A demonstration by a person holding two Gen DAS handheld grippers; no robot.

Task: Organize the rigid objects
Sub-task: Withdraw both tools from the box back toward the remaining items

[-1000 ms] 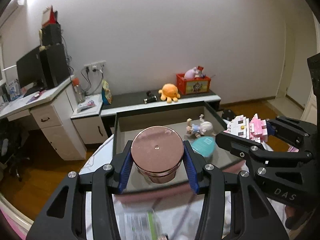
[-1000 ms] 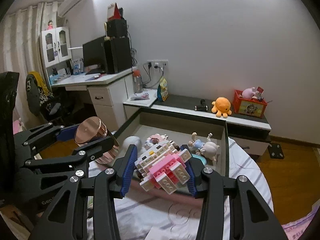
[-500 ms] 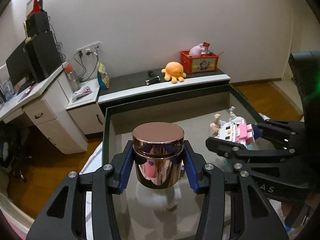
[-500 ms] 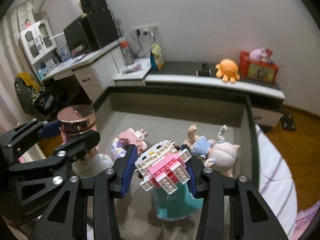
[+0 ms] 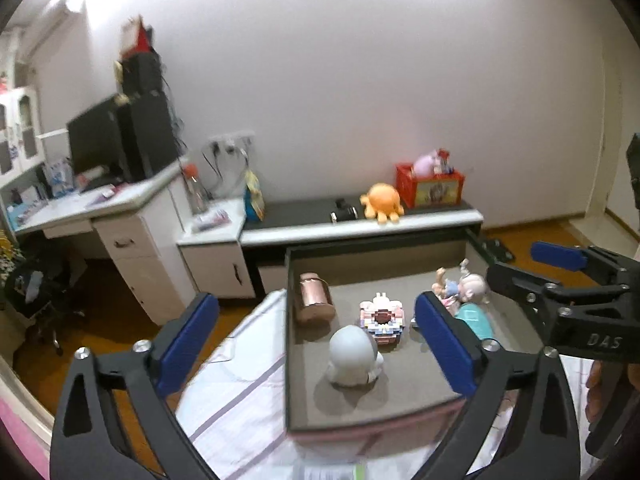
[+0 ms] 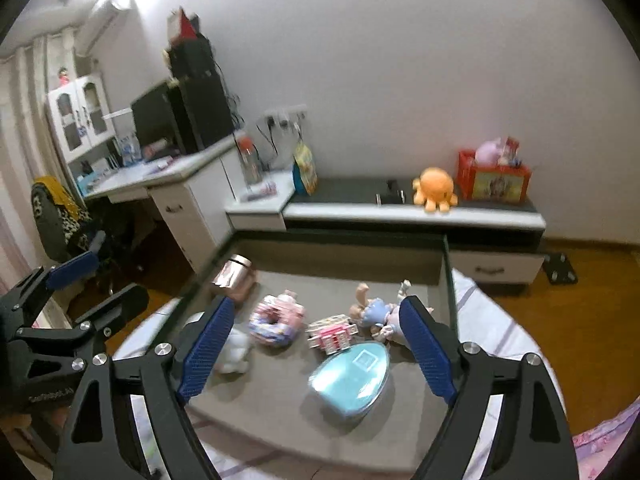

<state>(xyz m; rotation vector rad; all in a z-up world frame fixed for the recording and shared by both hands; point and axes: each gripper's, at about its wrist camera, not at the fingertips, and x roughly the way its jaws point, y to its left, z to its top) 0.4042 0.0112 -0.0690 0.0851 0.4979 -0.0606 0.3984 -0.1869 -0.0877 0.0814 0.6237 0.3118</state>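
Well: grey tray [image 5: 400,412] on striped bedsheet [image 5: 240,392] — white desk [image 5: 132,200] behind.

both grippers, left gripper [image 5: 316,344] and right gripper [image 6: 320,352], just opened wide, seemingly empty.

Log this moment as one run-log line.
left gripper: open, empty | right gripper: open, empty | copper canister, block toy: in tray

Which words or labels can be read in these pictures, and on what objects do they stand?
"DAS": on the right gripper, on its black body, in the left wrist view.
Lettering on the left gripper body: too blurred to read.
Square label on the teal case: too small.
Picture on the red box: no readable text.
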